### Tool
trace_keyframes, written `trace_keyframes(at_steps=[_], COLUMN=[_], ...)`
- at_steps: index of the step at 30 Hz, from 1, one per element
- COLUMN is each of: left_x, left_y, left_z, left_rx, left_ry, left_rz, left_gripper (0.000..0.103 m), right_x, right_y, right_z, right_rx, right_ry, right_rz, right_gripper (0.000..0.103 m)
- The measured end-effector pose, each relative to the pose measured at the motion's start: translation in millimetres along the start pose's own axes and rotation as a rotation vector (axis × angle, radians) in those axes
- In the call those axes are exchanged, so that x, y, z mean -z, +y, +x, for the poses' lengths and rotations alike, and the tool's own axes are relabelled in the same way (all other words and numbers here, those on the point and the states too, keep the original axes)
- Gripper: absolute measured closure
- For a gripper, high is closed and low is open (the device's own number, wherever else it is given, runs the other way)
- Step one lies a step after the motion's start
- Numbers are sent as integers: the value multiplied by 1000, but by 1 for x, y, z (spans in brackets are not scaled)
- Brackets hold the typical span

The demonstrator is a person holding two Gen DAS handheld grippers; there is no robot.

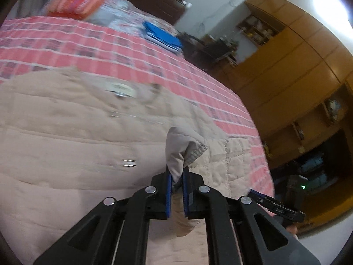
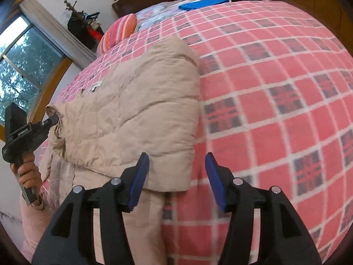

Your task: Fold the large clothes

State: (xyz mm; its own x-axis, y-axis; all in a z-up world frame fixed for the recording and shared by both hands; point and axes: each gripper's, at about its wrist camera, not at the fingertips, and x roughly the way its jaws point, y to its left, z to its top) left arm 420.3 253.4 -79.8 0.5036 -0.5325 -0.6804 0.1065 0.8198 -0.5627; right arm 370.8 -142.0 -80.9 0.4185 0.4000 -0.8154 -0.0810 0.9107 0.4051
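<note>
A beige quilted jacket [image 1: 66,121] lies spread over the pink checked bed cover [image 1: 99,46]. My left gripper [image 1: 176,176] is shut on a raised fold of its edge, which stands up between the blue pads. In the right wrist view the same jacket [image 2: 132,110] lies partly folded, and my right gripper [image 2: 176,165] hovers open over its near right corner with nothing between the fingers. The left gripper [image 2: 51,118] shows at the far left, held by a hand [image 2: 26,174] and pinching the jacket's edge. The right gripper's tip [image 1: 275,205] shows at the lower right in the left wrist view.
A folded blue garment [image 1: 163,36] and an orange striped pillow [image 1: 79,0] lie near the head of the bed. A wooden wardrobe [image 1: 297,66] stands past the bed's right side. A window [image 2: 24,66] fills the wall on the left. Bare bed cover [image 2: 275,88] stretches right of the jacket.
</note>
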Motion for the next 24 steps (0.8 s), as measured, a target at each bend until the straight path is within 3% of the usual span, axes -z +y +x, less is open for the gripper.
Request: trace_keyframes(at_steps=[3,5,7,10,12,14,16,21,24], left_x=[-4,-3,1,9,14,18,22,36,42], left_y=[18,28,38,50,56,54,48,58,67], left_z=[1,7,17,15,1,-17,-28,-23,-14], left_rx=[-46,-72,-92,-97,-86,-67,-65,-181,-158], left_ry=[-7,3,36,42,17,-18,-28,31,51], left_rz=[-19,-25,-33,-61,-93,-73,-41,-59,-81], left_gripper=[95,95,94,86,71,45,37,32,36], right_x=[-6,-9,-6,-4,-4,-2,-2,-4,-5], right_y=[10,19,26,32,35,33,32,31,29], right_z=[11,20,24,30,28,26,25,27,28], right_rx=[-11,1,39,78,90,90,85,70,65], right_ry=[22,32,32,41,38,36,38,36,43], right_rz=[-4,-30,-58,-71,-85,-89,-83,-71,-61], right_gripper=[62,79,84,84,84,84,84,84,84])
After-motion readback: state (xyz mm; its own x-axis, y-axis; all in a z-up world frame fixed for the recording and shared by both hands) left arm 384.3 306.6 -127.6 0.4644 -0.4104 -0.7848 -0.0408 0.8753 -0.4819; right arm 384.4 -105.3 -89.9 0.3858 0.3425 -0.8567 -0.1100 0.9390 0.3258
